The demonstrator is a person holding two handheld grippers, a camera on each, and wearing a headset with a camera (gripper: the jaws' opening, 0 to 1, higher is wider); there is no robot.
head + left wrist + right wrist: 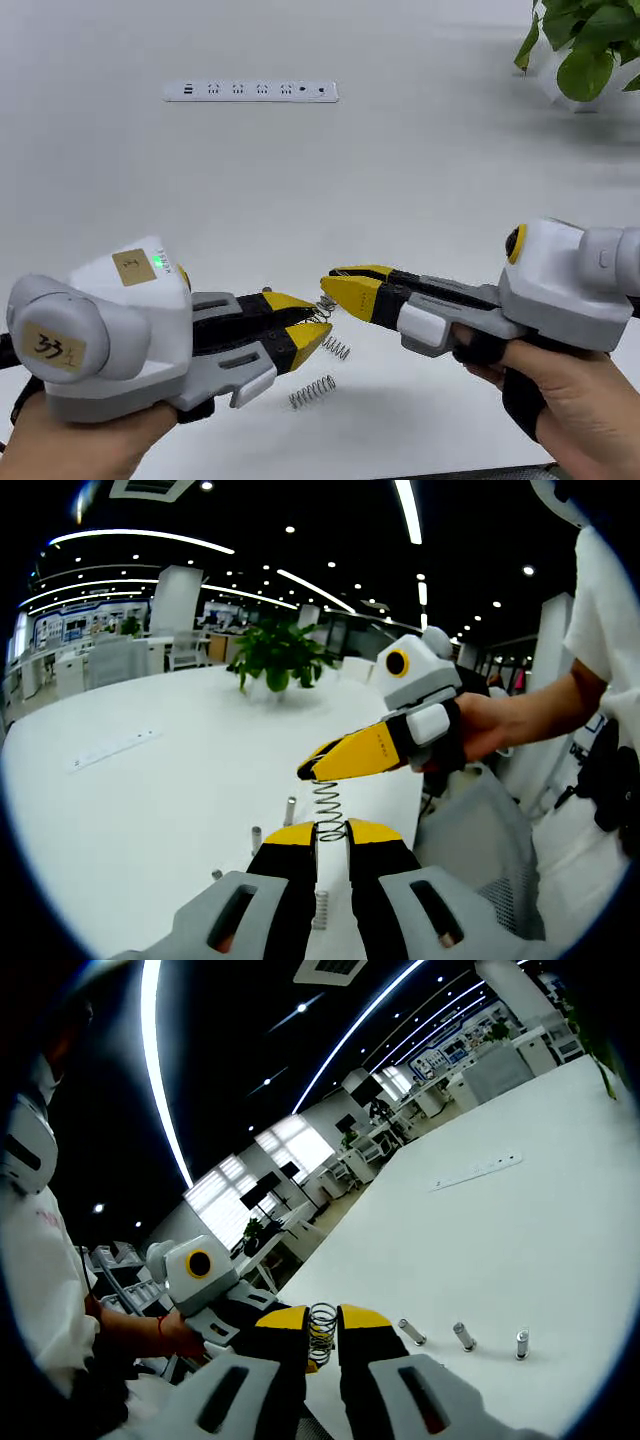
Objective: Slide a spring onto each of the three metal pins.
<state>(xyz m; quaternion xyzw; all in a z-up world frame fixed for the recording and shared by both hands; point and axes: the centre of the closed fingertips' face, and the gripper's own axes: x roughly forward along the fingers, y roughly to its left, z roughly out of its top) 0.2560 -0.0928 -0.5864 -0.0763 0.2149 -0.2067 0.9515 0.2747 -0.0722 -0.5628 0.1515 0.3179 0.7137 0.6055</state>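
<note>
"Springs on the pins yet?"
"None, I'd judge. All three pins point(462, 1336) stand bare at the lower right of the right gripper view. One spring point(325, 305) hangs mid-frame, with the left gripper point(308, 320) and right gripper point(337, 284) each pinching it in their jaws. Two spare springs point(312, 391) lie below on the table point(300, 200)."
"Room to move?"
"Plenty toward the power strip point(251, 91), upper left. The table's near edge runs close along the bottom."

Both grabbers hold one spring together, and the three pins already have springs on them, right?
Not quite. The left gripper and right gripper do hold one spring together, but the three metal pins are bare: the right gripper view shows no spring on any of them.
</note>
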